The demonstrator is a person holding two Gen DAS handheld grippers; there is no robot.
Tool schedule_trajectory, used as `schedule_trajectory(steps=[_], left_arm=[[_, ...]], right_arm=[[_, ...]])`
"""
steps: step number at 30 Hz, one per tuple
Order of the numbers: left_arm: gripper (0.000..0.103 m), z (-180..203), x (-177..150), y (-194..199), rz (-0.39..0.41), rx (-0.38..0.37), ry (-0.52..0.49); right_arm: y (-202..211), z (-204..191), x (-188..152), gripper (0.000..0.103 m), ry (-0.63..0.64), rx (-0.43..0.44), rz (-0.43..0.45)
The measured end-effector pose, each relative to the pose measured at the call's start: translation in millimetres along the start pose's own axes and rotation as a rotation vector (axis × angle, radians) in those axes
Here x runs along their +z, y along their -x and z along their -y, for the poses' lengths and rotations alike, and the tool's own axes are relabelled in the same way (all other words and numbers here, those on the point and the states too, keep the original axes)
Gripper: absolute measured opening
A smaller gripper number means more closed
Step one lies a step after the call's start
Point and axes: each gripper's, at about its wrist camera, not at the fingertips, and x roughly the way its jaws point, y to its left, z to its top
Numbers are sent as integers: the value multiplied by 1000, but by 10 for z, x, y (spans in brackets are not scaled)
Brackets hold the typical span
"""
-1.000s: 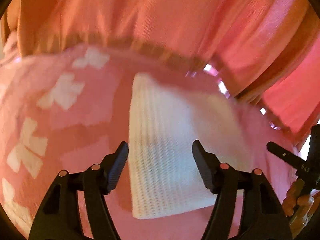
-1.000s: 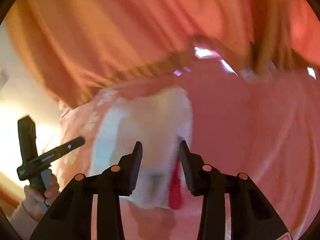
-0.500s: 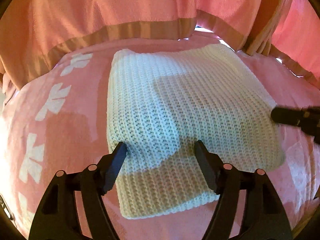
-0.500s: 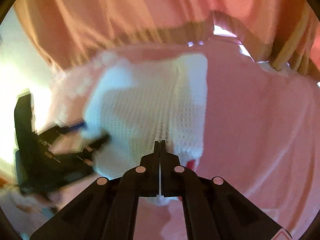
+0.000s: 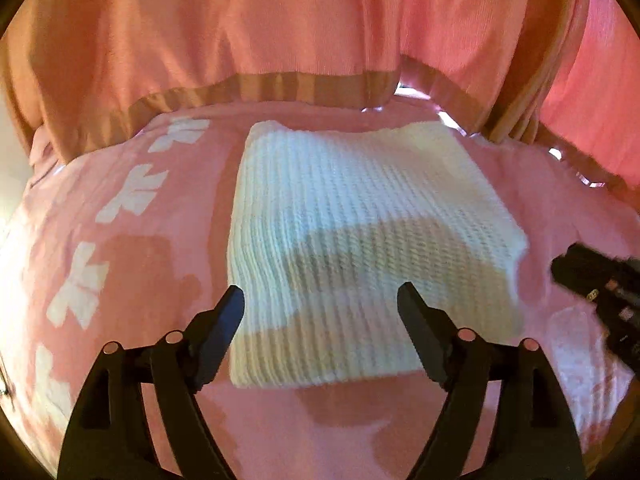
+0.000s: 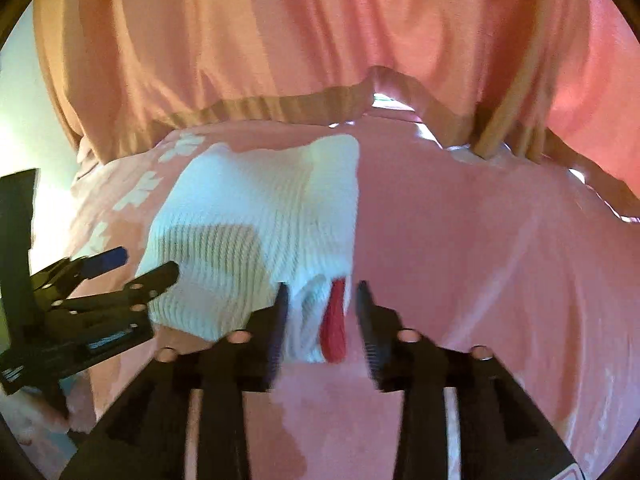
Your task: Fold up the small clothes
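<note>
The left tool [image 5: 320,308] hangs with its jaws spread wide over the near edge of the white knitted garment [image 5: 360,240], gripping nothing. The right tool [image 6: 320,300] is also apart, at a narrower gap, with the garment's near right corner and a red tag [image 6: 334,320] lying between its jaws but not pinched. The garment lies as a flat, roughly square bundle in the middle of a pink cloth with white bows [image 5: 120,240] that covers the surface; behind it hangs a pink curtain with a tan band [image 5: 280,40].

The bundle looks already folded, its edges doubled, so the step in hand seems to be letting go or judging whether one more fold is wanted. If another fold is meant, the next move calls for both tools to close on the near edge at its two corners, lift them together and carry them to the far edge, keeping the layers from sliding.

Whether the surface under the cloth is a table or a bed cannot be told. The layers inside the bundle are hidden, and what kind of garment it is stays unclear. The right tool is blurred, its tips soft. Light shows through small gaps below the curtain, with nothing legible beyond.
</note>
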Motion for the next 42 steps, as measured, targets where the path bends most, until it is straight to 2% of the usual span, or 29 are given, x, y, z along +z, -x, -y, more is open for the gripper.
schedule_trajectory(steps=[1, 4, 7, 10, 16, 19, 24, 33, 42], left_arm=[[86, 35, -55, 75, 17, 4, 2], [89, 141, -180, 226, 63, 42, -44], [92, 238, -371, 330, 98, 102, -92], [95, 271, -493, 349, 92, 113, -106], [95, 177, -681, 370, 106, 118, -48], [96, 149, -742, 306, 116, 144, -47], [96, 118, -787, 178, 88, 157, -32], [96, 111, -784, 235, 109, 112, 8], [95, 124, -775, 262, 111, 127, 11]], right_arm=[[28, 6, -81, 53, -4, -22, 8], [64, 47, -185, 63, -26, -54, 11], [88, 71, -379, 63, -47, -66, -4], [46, 87, -520, 64, -66, -75, -25], [-5, 69, -759, 65, -75, -105, -35], [-64, 27, -827, 65, -46, -135, -21], [-128, 0, -840, 65, -52, -139, -20], [-102, -76, -811, 67, -36, -134, -14], [-63, -77, -799, 67, -36, -127, -7]])
